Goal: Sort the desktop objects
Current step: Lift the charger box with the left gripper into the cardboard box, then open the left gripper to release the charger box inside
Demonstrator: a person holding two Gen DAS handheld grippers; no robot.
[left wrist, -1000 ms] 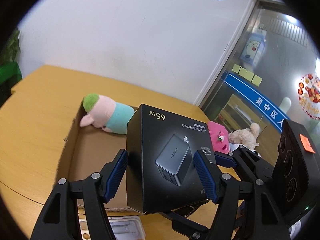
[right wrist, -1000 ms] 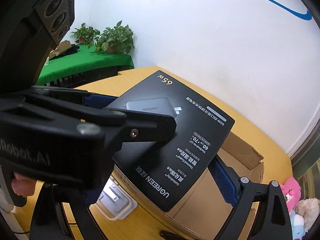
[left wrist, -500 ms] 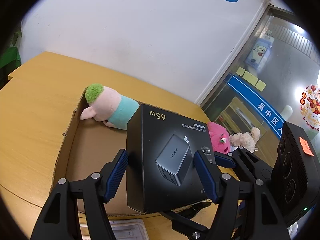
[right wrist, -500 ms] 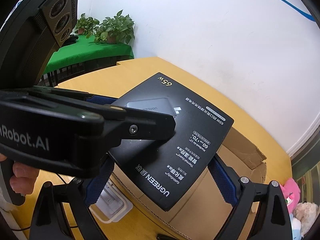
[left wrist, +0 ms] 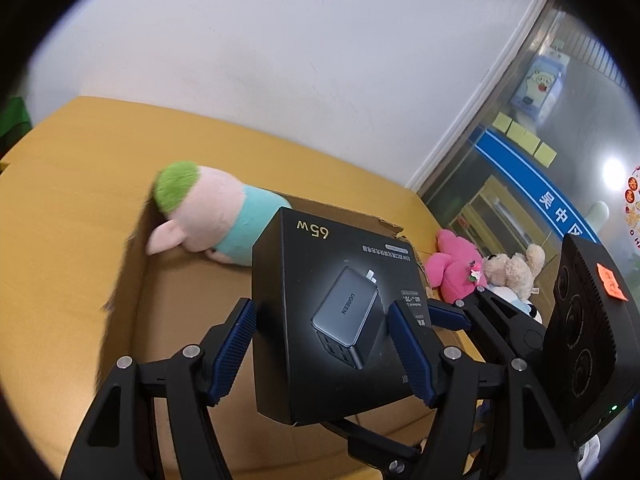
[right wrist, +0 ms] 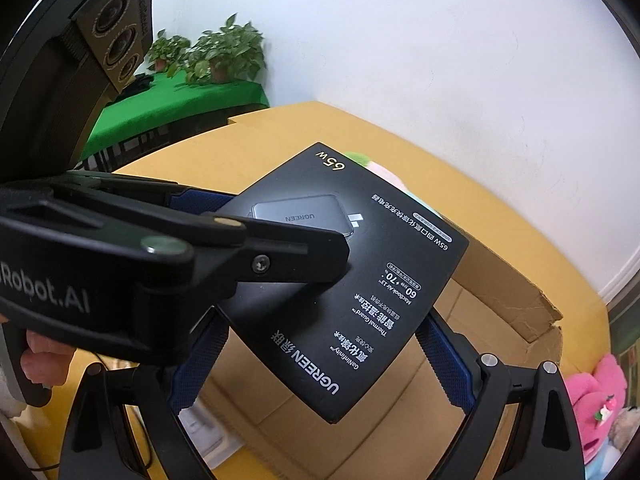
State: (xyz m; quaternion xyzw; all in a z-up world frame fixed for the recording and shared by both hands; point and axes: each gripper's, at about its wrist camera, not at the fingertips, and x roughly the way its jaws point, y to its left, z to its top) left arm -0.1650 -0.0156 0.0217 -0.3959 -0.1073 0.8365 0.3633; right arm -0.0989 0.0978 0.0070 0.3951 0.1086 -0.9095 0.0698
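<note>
I hold one black charger box (left wrist: 332, 312) clamped in both grippers, left gripper (left wrist: 324, 356) and right gripper (right wrist: 320, 356), above the cardboard box (left wrist: 192, 280); one pig plush (left wrist: 212, 212) lies inside, two plush toys (left wrist: 456, 268) beside it on the worktop (left wrist: 68, 184).

Yellow-brown table (left wrist: 80, 208), open cardboard box (left wrist: 168, 304), pink plush (left wrist: 452, 268), beige plush (left wrist: 512, 272) on it

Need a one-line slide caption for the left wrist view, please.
Both grippers hold a black charger box above an open cardboard box containing a plush pig.
</note>
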